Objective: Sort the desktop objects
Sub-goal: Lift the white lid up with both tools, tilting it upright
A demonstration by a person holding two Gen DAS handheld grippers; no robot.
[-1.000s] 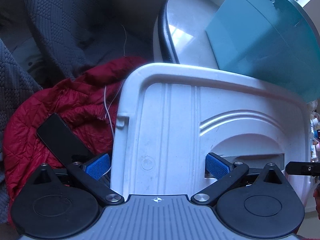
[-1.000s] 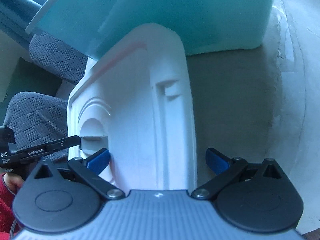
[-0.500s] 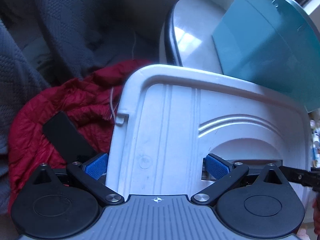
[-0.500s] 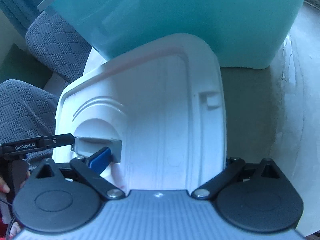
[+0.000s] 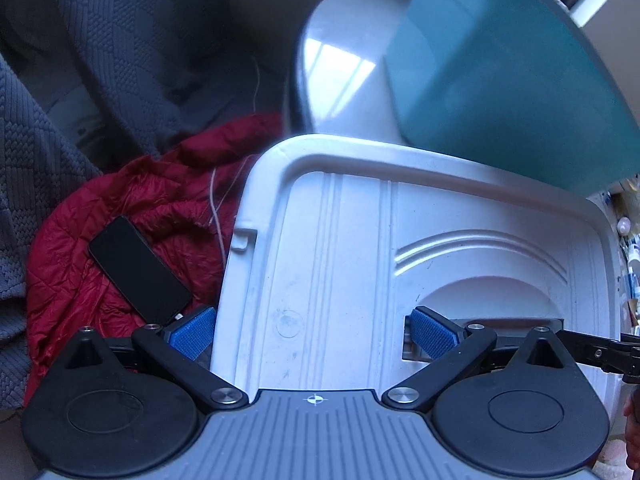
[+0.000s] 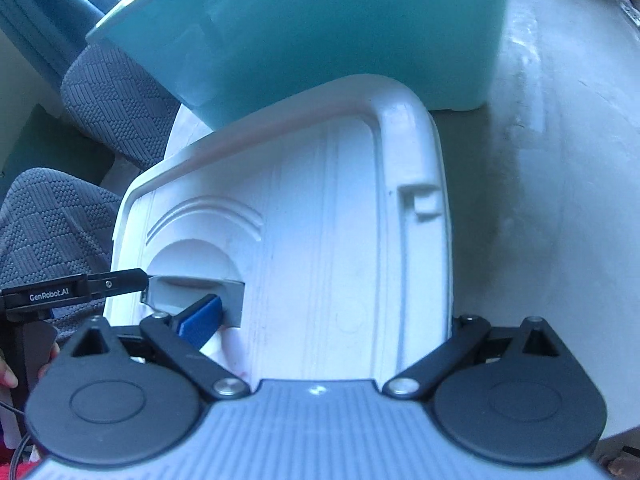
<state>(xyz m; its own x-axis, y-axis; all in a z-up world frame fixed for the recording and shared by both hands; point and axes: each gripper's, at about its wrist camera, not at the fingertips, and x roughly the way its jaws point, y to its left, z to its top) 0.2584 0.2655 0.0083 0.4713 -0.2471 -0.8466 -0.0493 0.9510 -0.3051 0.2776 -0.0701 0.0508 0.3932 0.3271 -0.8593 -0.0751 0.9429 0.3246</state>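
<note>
Left gripper (image 5: 314,330): the 2 blue pads (image 5: 432,332) stand wide apart, 1 on each side of the near end of the white lid (image 5: 360,248). The outer pad sits at the lid's left edge, the inner pad in the recessed handle pocket. Whether the pads bear on the plastic cannot be told.

Right gripper (image 6: 332,320): jaws equally wide. 1 blue pad (image 6: 202,318) lies in the same handle pocket; the other finger is hidden behind the lid's right rim, so contact is not confirmed.

The lid spans both grippers, its far edge running under a teal bin (image 6: 320,28) that stands on a grey surface (image 6: 560,200).

In the left wrist view, a black phone (image 5: 138,268) lies on a red quilted jacket (image 5: 120,220) left of the lid, with grey knitted fabric (image 5: 48,152) behind. A white rounded object (image 5: 344,76) sits beside the bin.
</note>
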